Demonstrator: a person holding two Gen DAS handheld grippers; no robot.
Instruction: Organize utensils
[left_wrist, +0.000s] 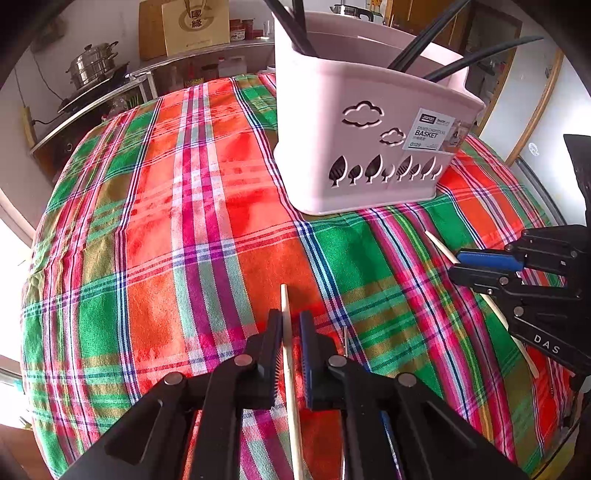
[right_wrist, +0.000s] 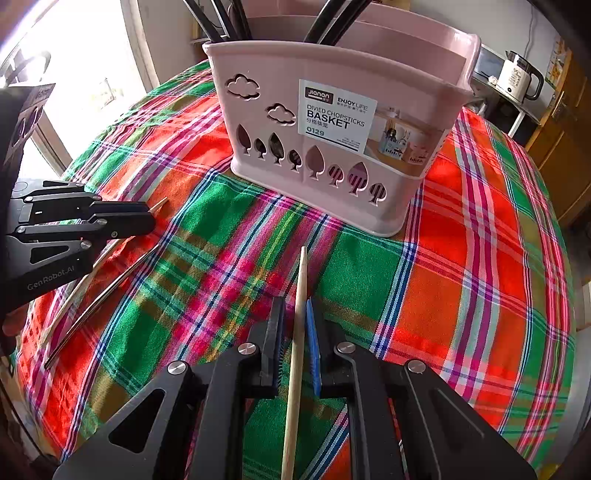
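1. The pink plastic divided chopstick basket (right_wrist: 332, 147) stands on the plaid tablecloth (left_wrist: 166, 221).
2. Left gripper (left_wrist: 290, 332) and right gripper (right_wrist: 297, 332) each straddle a pale wooden chopstick (left_wrist: 286, 332), grip uncertain.
3. Clamp firmly, lift level, then tip upright into a compartment.

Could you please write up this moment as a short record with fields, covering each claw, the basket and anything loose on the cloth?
left claw: closed around a wooden chopstick
right claw: closed around another wooden chopstick
basket: pink, upright on the plaid tablecloth, dark utensils inside
loose item: metal chopstick lying on the cloth beside the left claw
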